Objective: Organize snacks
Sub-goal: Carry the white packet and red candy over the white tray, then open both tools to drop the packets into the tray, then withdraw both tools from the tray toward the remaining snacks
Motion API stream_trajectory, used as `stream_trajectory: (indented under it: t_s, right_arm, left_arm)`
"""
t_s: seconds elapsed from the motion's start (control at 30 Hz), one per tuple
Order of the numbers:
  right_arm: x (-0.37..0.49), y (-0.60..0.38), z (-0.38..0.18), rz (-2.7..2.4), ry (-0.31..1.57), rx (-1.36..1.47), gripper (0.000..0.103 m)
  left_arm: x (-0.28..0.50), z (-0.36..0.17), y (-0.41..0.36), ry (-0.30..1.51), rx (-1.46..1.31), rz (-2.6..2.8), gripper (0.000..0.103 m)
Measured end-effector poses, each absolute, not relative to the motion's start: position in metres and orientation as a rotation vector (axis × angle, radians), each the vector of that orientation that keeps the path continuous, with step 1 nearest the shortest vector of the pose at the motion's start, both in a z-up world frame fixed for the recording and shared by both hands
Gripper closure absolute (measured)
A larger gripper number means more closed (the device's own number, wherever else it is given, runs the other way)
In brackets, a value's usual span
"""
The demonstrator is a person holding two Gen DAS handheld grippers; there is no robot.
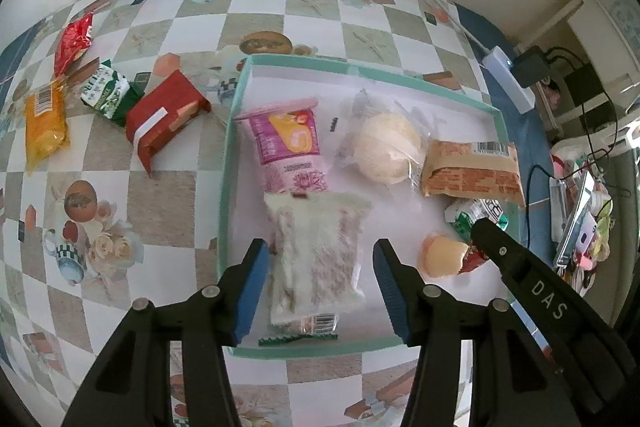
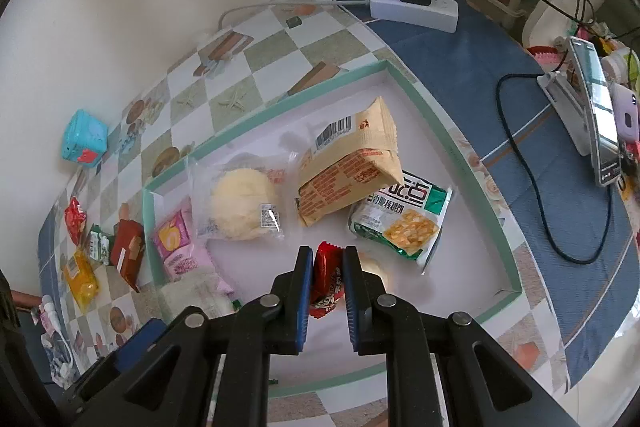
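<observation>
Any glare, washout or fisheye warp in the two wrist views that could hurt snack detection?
Left wrist: the white floor of the teal-rimmed cardboard tray is washed out, and the clear-wrapped pale round bun nearly blends into it; checkered tablecloth lines bow towards the edges. Right wrist: small glare spot on the bun's label; the small red snack packet between the right gripper pads stays sharp; tray rim curves strongly.

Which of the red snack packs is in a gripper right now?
The small red pack clamped in the right gripper, over the tray. The other two red packs, the crinkled one and the brick-shaped one, lie loose on the tablecloth.
</observation>
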State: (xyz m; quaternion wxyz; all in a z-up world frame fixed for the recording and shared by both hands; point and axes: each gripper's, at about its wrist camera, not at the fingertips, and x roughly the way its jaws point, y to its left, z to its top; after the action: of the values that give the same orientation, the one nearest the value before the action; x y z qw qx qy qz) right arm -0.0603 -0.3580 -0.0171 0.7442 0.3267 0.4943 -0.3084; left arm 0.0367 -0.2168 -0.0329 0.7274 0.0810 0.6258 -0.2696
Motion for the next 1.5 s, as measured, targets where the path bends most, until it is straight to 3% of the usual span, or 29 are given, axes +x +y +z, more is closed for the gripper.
stream_trajectory:
  t_s: [0.5, 0.53, 0.6, 0.7, 0.8, 0.87, 1.03, 1.1, 1.5]
  right_arm:
    - [-0.051, -0.352, -0.023, -0.662, 1.128, 0.683, 0.083]
    - [-0.050, -0.351, -0.024, -0.663, 1.132, 0.681, 0.082]
    - [-0.049, -0.351, -0.025, -0.665, 1.143, 0.673, 0.068]
    - [-0.047, -0.348, -0.027, -0.668, 1.153, 0.655, 0.047]
    - [-0.044, -0.344, -0.027, -0.666, 1.159, 0.646, 0.033]
    - [-0.041, -0.339, -0.027, -0.651, 1.153, 0.640, 0.024]
    - [-0.033, -0.326, -0.025, -0.630, 1.149, 0.598, 0.015]
    - [-0.031, -0.323, -0.023, -0.628, 1.142, 0.585, 0.003]
    - [-0.012, -0.291, -0.010, -0.576, 1.097, 0.500, 0.000]
  left_arm:
    - [0.076, -0.035, -0.165, 1.388, 0.078, -0.388, 0.029]
    - [0.079, -0.036, -0.161, 1.390, 0.065, -0.372, 0.024]
    - [0.085, -0.037, -0.152, 1.388, 0.049, -0.340, 0.017]
    - [0.093, -0.039, -0.139, 1.385, 0.035, -0.291, 0.016]
    - [0.103, -0.044, -0.121, 1.395, 0.001, -0.247, 0.015]
    - [0.108, -0.047, -0.111, 1.405, -0.019, -0.233, 0.015]
    - [0.120, -0.051, -0.085, 1.392, -0.028, -0.161, 0.011]
    - [0.122, -0.051, -0.078, 1.379, -0.019, -0.141, 0.009]
    - [0.128, -0.043, -0.066, 1.330, 0.072, -0.134, 0.009]
